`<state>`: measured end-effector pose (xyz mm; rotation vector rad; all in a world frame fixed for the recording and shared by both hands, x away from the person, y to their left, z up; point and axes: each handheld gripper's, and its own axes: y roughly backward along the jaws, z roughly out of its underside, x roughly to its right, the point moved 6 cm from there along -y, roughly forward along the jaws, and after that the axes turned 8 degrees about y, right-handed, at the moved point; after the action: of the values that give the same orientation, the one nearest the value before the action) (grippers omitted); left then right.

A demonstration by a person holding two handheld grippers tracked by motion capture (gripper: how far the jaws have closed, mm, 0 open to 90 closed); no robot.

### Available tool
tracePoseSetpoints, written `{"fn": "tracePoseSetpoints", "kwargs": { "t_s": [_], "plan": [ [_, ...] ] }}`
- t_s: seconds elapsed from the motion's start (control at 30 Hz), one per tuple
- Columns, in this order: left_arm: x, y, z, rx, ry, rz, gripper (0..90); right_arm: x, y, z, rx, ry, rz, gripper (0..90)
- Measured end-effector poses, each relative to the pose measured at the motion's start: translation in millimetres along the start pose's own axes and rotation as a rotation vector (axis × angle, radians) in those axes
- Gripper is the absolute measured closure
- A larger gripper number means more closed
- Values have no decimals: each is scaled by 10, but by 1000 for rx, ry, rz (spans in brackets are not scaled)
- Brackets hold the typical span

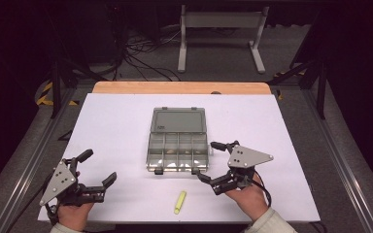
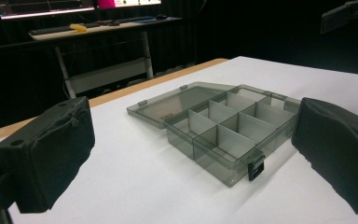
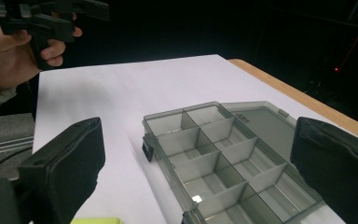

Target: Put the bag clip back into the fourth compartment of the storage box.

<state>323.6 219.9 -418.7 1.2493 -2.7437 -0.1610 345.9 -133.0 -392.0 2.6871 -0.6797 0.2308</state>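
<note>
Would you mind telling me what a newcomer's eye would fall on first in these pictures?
Most striking is the smoky clear compartment box at the middle of the white table, its lid folded flat behind it. The left gripper and right gripper flank it, jaws spread. A yellow-green marker lies in front of the box.

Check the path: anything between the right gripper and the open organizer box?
Nothing visible. The right gripper, jaws open, sits right at the organizer box front right corner, with bare white table around. The yellow piece lies nearer the person, off that path.
</note>
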Motion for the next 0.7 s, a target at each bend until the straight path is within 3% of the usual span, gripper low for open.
{"fn": "tracePoseSetpoints", "kwargs": {
  "t_s": [0.2,0.3,0.47,0.5,0.63,0.7],
  "plan": [
    [0,8,-4,-2,-4,1,1,-38,-45,-20,-10,-1,-27,63],
    [-1,10,-7,0,-3,2,1,-59,-69,-28,-21,0,-49,115],
    [-2,0,-16,9,-1,3,1,-127,-54,-65,-64,50,-122,499],
    [-2,-4,-17,7,-3,4,1,-146,-53,-74,-78,52,-144,632],
    [6,-24,-15,2,-6,9,1,-203,-61,-100,-134,75,-198,869],
    [5,-22,-17,2,-6,10,1,-226,-77,-100,-167,84,-219,900]
  ]
}}
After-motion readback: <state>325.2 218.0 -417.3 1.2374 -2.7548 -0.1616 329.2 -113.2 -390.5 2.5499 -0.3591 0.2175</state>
